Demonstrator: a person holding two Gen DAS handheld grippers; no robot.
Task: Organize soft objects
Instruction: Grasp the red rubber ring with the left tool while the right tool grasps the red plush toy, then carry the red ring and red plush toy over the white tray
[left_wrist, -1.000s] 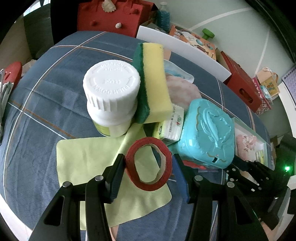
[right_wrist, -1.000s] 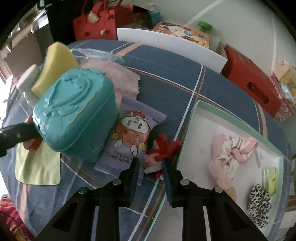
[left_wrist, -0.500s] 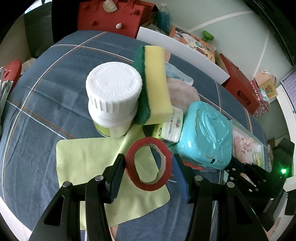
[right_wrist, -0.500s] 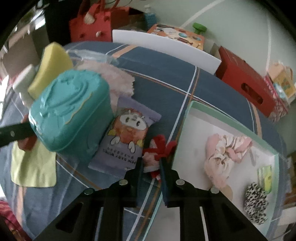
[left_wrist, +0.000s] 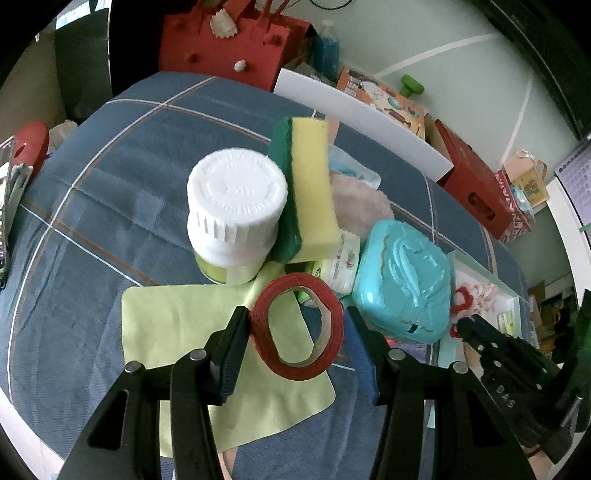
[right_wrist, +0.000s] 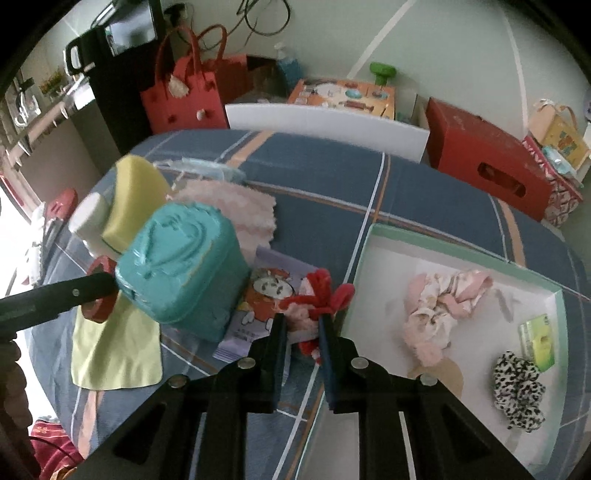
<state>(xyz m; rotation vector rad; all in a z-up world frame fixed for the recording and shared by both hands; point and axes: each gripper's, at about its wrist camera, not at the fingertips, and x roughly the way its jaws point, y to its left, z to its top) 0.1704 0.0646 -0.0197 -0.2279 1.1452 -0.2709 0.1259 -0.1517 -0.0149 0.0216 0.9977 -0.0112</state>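
1. Pinching the red-and-pink soft toy (right_wrist: 314, 306), the right gripper (right_wrist: 301, 332) has closed its jaws on it and lifted it off the blue checked cloth (right_wrist: 424, 192)
2. The toy now hangs just beside the white tray (right_wrist: 373, 266), so dropping it in looks next
3. The left gripper (left_wrist: 295, 332), unchanged, clamps the red tape roll (left_wrist: 295, 328) above the yellow-green cloth (left_wrist: 177, 317)

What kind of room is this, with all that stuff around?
Probably a room in someone's home. A table with a blue plaid cloth holds everyday odds and ends, like a kitchen sponge, and a red felt handbag and red cardboard boxes stand along the wall.
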